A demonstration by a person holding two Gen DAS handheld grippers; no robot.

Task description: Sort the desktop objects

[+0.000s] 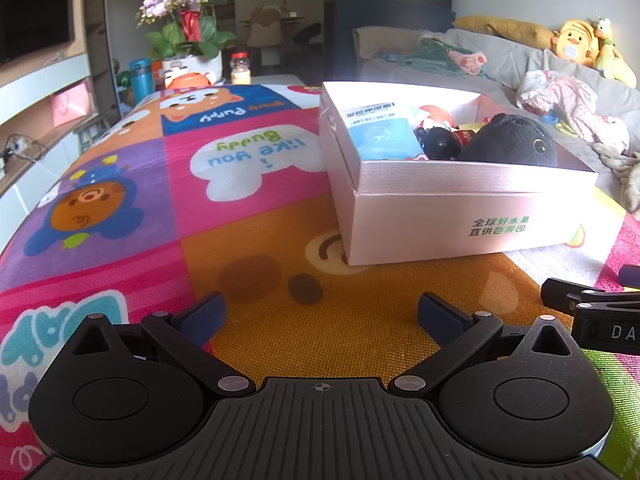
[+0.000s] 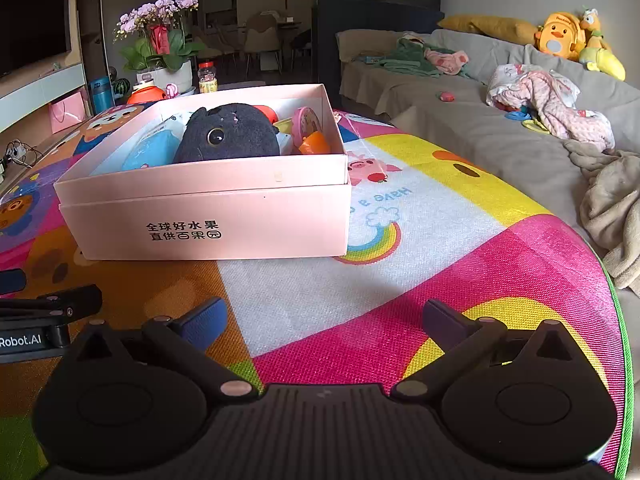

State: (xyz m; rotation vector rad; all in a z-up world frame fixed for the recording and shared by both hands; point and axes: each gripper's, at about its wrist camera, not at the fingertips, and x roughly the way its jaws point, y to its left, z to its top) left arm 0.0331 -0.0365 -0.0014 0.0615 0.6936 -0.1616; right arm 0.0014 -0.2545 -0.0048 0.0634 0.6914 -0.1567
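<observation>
A pink cardboard box stands on the colourful cartoon mat. Inside lie a black plush toy, a blue wipes pack, a small black toy, and pink and orange toys. My left gripper is open and empty, low over the mat in front of the box. My right gripper is open and empty, low over the mat to the right front of the box. Each gripper shows at the edge of the other's view.
A grey sofa with clothes, a blanket and yellow plush toys runs along the right. At the mat's far end stand a flower pot, a blue bottle and a jar. A TV cabinet lines the left wall.
</observation>
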